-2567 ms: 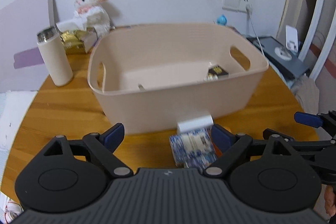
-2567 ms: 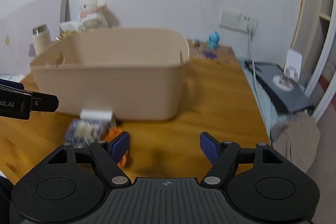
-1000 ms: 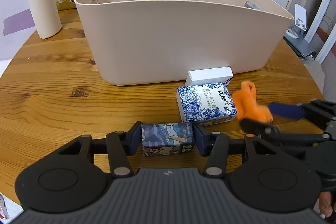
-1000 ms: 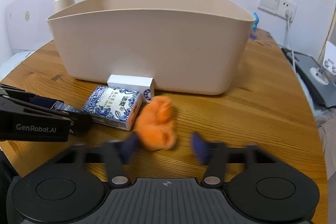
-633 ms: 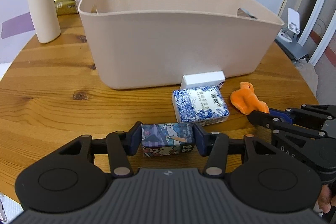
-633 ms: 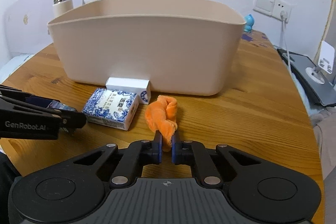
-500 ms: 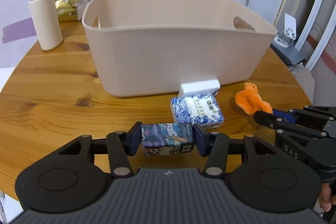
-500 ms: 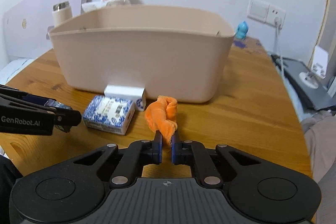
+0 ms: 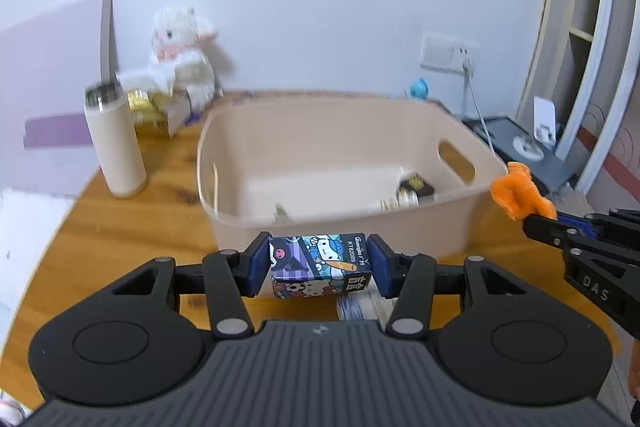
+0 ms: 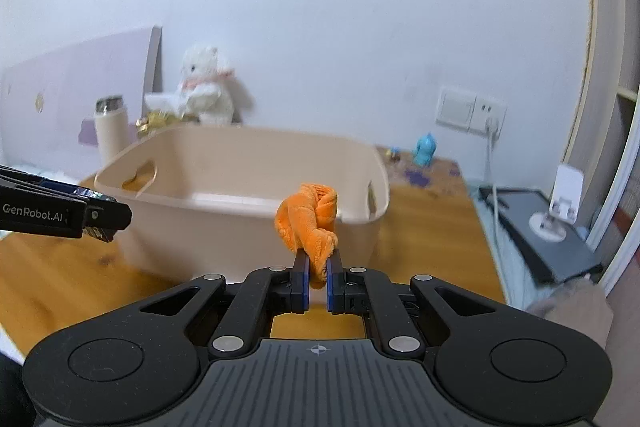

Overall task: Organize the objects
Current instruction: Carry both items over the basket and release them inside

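small items at the bottom of the smooth beige plastic tub are blurred, hard to identify. left gripper clamps a glossy cartoon-printed rectangular box just before the tub's near wall. right gripper pinches a fuzzy crumpled orange cloth beside the rim.

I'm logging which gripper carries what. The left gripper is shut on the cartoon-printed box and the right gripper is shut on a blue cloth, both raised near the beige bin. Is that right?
Not quite: the cloth is orange, not blue, as the right wrist view shows between the right gripper's jaws. The rest holds: the left gripper is shut on the cartoon-printed box, both raised near the beige bin.
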Tool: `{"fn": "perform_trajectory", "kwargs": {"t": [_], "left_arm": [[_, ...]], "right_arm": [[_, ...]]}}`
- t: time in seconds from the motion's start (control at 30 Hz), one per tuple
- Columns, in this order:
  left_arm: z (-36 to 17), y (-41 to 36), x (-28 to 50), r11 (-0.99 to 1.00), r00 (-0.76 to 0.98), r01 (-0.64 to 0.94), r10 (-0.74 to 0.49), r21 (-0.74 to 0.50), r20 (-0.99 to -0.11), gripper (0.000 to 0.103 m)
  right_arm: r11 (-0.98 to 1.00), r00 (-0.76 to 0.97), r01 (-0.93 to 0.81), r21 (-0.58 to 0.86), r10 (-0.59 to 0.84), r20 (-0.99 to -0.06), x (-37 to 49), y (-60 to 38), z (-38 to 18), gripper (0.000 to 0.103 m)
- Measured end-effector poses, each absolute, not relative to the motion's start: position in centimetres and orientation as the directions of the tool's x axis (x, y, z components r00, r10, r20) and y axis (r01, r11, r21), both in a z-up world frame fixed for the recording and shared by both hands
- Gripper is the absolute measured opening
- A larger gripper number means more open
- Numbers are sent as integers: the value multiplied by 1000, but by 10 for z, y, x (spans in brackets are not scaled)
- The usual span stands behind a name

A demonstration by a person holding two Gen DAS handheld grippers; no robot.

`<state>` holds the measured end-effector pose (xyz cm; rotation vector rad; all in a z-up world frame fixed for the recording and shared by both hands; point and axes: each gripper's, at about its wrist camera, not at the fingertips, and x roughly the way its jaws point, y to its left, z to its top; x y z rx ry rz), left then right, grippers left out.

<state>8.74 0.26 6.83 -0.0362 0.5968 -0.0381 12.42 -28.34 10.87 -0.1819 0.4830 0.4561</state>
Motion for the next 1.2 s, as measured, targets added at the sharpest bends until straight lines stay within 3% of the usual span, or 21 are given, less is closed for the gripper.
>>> {"fn": "perform_trajectory", "kwargs": {"t": [0.37, 0.93, 1.0, 1.13, 1.2], "left_arm": [[88, -2, 146, 999, 840, 12, -29, -36, -541, 53], [23, -10, 227, 997, 722, -17, 66, 77, -688, 54], [23, -8, 227, 998, 716, -7, 51, 65, -697, 55], [30, -11, 217, 998, 725, 22, 28, 63, -689, 83], [37, -11, 210, 997, 740, 16, 38, 74, -671, 88]], "right_arm": [[910, 841, -408, -69, 346, -415, 167, -273, 133, 8], [913, 771, -398, -90, 279, -573, 230, -227, 86, 9], [913, 765, -397, -90, 275, -583, 232, -226, 83, 12], [915, 758, -398, -68, 286, -586, 229, -231, 85, 44], [915, 764, -400, -58, 298, -572, 224, -236, 91, 52]]}}
